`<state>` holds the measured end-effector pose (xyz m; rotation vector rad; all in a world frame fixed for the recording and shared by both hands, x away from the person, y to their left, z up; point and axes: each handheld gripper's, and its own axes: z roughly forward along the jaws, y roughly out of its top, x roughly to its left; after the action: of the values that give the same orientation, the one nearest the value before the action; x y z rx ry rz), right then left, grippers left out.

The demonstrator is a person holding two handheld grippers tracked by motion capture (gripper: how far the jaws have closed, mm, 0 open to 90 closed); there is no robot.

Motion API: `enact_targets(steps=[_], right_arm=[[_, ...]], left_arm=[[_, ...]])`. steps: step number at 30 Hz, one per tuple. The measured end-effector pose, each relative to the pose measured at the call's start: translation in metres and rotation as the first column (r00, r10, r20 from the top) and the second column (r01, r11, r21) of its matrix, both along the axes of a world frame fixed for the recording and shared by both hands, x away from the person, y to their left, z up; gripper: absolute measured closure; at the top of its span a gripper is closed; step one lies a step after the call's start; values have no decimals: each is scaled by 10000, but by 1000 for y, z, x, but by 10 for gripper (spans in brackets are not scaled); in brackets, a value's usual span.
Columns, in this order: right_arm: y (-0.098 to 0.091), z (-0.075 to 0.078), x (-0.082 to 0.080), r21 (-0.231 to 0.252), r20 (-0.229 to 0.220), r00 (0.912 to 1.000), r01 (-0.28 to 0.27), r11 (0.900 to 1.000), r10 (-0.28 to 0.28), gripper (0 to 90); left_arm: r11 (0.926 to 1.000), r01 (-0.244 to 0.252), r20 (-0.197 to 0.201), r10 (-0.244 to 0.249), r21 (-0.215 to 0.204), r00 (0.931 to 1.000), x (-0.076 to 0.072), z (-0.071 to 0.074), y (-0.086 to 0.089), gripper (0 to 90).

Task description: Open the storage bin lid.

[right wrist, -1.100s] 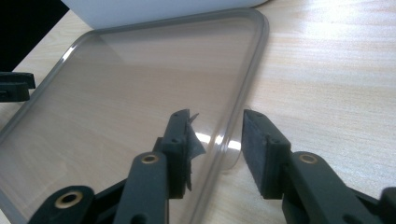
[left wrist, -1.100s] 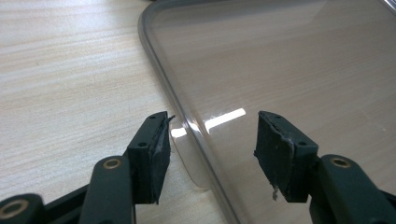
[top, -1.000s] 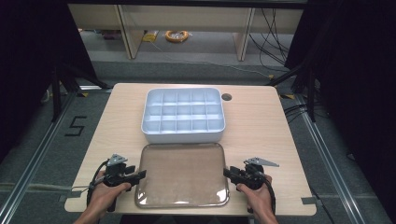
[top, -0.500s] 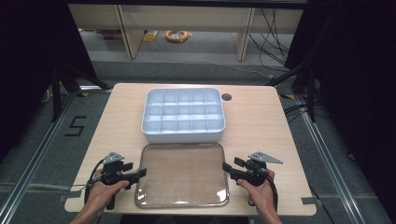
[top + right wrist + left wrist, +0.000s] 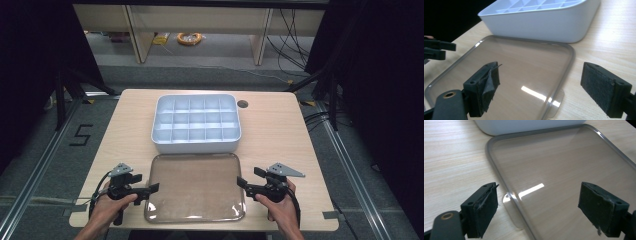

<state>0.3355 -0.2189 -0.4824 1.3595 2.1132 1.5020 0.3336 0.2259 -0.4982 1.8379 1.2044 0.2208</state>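
Observation:
A clear plastic lid [image 5: 194, 187] with a grey rim lies flat on the table in front of a white compartment box [image 5: 197, 122]. My left gripper [image 5: 149, 190] is at the lid's left edge and my right gripper [image 5: 246, 181] is at its right edge, both pointing inward. Both sets of jaws have just been opening and stand wide. In the left gripper view the lid's rim [image 5: 499, 175] runs between the jaws of the left gripper [image 5: 541, 212], untouched. In the right gripper view the lid's corner [image 5: 566, 57] lies between the jaws of the right gripper [image 5: 544, 91], and the pads [image 5: 602, 91] are off it.
The box [image 5: 544, 22] has several empty cells and sits just behind the lid. A round cable hole [image 5: 242, 104] is in the wooden tabletop [image 5: 280, 135] at the back right. The table's front edge is close under my hands.
Both grippers' jaws have spread from nearly shut at the lid's side edges to wide apart. The lid stays flat on the table. Neither hand has shifted much.

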Motion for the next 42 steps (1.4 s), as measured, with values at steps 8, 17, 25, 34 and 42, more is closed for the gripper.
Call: enact_targets(steps=[8,17,25,34,42], right_arm=[[1,4,-6,124,162,9996,-212,9997,210,158],[8,6,-17,136,90,9984,-551,9984,550,158],[10,7,-27,-170,288,9945,-1005,9948,1010,159],[14,4,-35,-209,337,9884,-1475,9888,1482,160],[12,2,-45,-152,133,9899,-1411,9899,1413,159]], left_arm=[[9997,217,284,-215,-63,9994,-6,3,-4,155],[9978,658,303,-656,-26,9974,-14,5,-8,155],[9960,896,294,-896,14,9955,-21,4,-13,155],[9933,1153,537,-1152,5,9919,-35,7,-19,155],[9921,1257,550,-1255,-7,9906,-45,9,-21,155]])
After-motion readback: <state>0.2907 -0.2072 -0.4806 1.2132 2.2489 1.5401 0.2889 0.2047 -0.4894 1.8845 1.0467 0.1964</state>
